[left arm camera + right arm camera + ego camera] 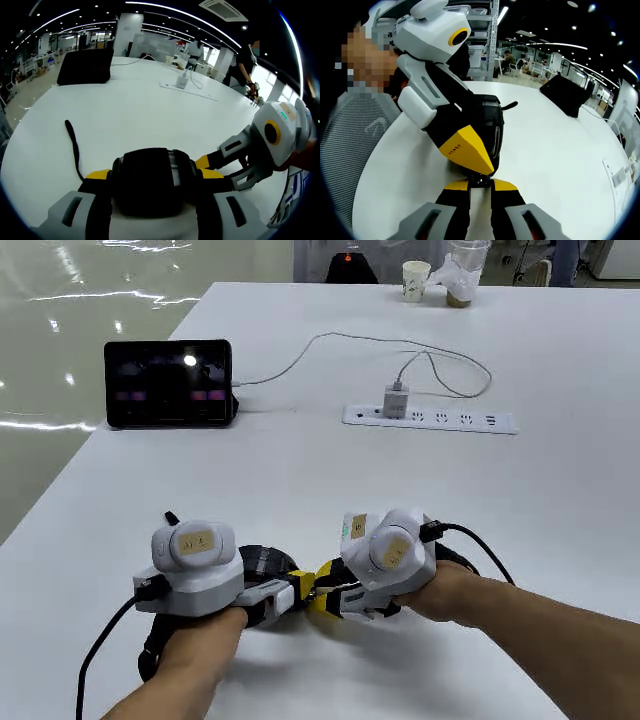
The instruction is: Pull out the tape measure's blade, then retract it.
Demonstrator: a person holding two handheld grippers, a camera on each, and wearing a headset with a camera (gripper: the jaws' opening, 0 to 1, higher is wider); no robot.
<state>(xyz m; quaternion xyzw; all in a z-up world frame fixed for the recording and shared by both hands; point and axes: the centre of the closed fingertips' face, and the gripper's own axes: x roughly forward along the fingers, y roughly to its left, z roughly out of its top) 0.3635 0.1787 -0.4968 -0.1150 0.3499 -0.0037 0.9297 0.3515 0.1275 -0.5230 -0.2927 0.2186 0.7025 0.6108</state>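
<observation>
- The left gripper [152,171] hugs the black tape measure [150,192] tight in its jaws.
- The right gripper [480,186], at the tape measure's front, pinches the blade tip [480,180] in its jaws.

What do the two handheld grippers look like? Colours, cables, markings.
Both match: the left gripper and right gripper have rounded white housings with a tan label on top, black jaws tipped in yellow, and a black cable trailing back. Small dark lettering sits on one yellow tip. The right one carries a small green mark. Forearms are bare.
</observation>
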